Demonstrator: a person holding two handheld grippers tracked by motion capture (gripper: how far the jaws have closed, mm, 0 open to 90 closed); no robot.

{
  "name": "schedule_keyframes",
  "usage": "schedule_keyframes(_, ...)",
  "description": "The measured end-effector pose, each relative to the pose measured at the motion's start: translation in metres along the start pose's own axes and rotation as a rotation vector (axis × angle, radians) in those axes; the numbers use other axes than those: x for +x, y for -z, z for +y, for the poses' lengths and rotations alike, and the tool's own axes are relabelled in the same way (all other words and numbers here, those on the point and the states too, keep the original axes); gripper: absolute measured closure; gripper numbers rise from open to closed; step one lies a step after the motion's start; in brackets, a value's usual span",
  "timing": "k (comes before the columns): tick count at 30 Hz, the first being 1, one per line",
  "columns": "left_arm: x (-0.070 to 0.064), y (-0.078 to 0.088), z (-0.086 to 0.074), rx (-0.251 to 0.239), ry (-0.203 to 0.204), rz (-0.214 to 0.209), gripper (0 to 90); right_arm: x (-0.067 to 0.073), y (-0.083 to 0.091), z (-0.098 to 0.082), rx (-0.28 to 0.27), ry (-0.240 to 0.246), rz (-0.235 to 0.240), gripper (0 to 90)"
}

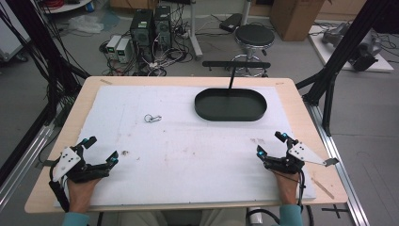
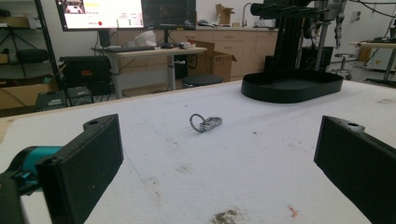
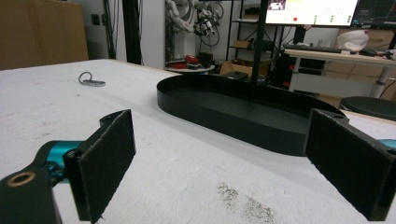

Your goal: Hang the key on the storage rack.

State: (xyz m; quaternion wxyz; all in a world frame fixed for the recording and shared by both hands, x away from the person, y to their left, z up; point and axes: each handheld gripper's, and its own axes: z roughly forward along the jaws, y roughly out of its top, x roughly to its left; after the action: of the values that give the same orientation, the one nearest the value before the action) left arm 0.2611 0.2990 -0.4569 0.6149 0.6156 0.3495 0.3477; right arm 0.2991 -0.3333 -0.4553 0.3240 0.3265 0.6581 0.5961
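A small metal clip with a key ring (image 1: 152, 118) lies on the white mat, left of centre; it also shows in the left gripper view (image 2: 205, 123) and far off in the right gripper view (image 3: 91, 80). A black oval tray (image 1: 230, 104) sits at the back right of the mat, empty (image 3: 243, 112) (image 2: 292, 86). My left gripper (image 1: 100, 149) rests open near the front left corner, well short of the clip. At the front right my right gripper (image 1: 270, 144) stands open, nothing between its jaws, with the tray ahead of it.
The white mat (image 1: 188, 150) covers most of the wooden table (image 1: 291, 87) and bears small dark stains (image 1: 125, 152). A black post (image 1: 232, 77) rises behind the tray. Beyond the table stand a stool (image 1: 254, 37) and computer boxes (image 1: 150, 28) on the floor.
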Motion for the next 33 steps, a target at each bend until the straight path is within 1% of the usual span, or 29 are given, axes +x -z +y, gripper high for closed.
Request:
schedule_keyframes(3,0.0,-0.001,0.0,0.009,-0.004,-0.005,1.7,0.001,0.0,0.0,0.002,0.0,0.001,8.6)
schedule_keyframes(5,0.0,-0.001,0.0,0.011,0.0,-0.004,1.7,0.002,0.0,0.0,0.003,0.017,-0.001,8.6)
schedule_keyframes(7,0.001,-0.001,0.001,0.011,0.0,-0.006,1.7,0.004,-0.001,0.0,0.003,0.046,-0.005,8.6)
schedule_keyframes(8,0.001,-0.001,0.001,0.013,0.001,-0.007,1.7,0.005,-0.001,0.001,0.011,0.053,-0.006,8.6)
schedule_keyframes(11,0.001,-0.001,0.001,0.013,0.003,-0.006,1.7,0.005,-0.001,0.001,0.012,0.051,-0.006,8.6)
schedule_keyframes(12,0.001,-0.001,0.001,0.015,0.005,-0.006,1.7,0.004,-0.001,0.001,0.014,0.039,-0.005,8.6)
schedule_keyframes(13,0.002,-0.001,0.001,0.012,0.004,-0.007,1.7,0.004,-0.001,0.001,0.014,0.039,-0.005,8.6)
schedule_keyframes(14,0.001,-0.001,0.0,0.004,0.012,-0.005,1.7,0.003,-0.001,0.0,0.009,0.021,-0.005,8.6)
schedule_keyframes(18,0.001,0.0,0.0,-0.005,0.008,-0.001,1.7,0.002,-0.001,0.0,0.01,0.011,-0.003,8.6)
schedule_keyframes(24,0.003,-0.003,0.002,0.025,0.015,-0.016,1.7,0.002,-0.001,0.0,0.009,0.014,-0.005,8.6)
schedule_keyframes(27,0.004,-0.006,0.009,0.037,0.0,-0.032,1.7,0.001,-0.001,0.0,0.009,0.011,-0.004,8.5)
schedule_keyframes(30,0.006,-0.01,0.019,0.044,0.005,-0.051,1.7,0.001,-0.001,0.0,0.009,0.003,-0.004,8.6)
schedule_keyframes(33,0.009,-0.017,0.03,0.065,-0.004,-0.069,1.7,0.0,-0.001,0.0,0.008,-0.002,-0.004,8.6)
